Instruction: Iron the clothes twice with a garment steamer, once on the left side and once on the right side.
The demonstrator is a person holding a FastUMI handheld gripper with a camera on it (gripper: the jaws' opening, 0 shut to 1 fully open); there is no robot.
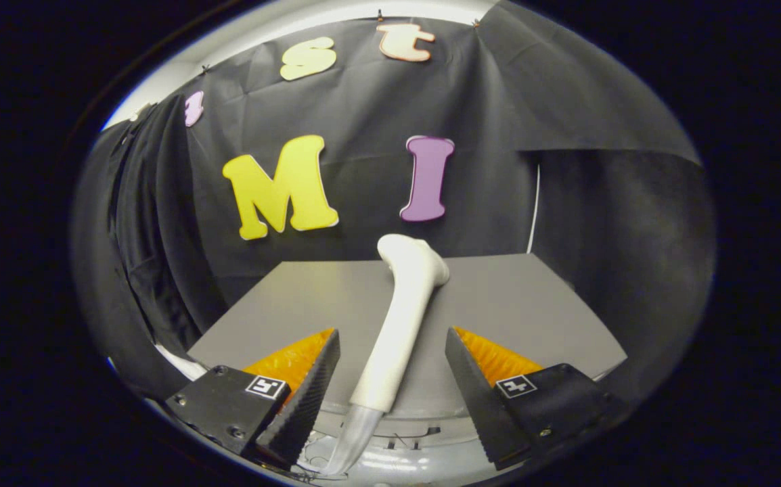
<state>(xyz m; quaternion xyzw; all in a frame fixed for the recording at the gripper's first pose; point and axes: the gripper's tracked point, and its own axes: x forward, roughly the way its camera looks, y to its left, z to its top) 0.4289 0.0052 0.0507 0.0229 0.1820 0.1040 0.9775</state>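
My tongs gape wide (gripping nothing) around the white plastic garment steamer on the grey worktop.

The gripper had two wedge-shaped fingers with ribbed inner faces, spread wide apart on either side of the steamer handle. Each one sat on a chunky dark block with a small square black-and-white marker on top. The block left of the handle had a couple of screws, I think, though it was pretty dim there.
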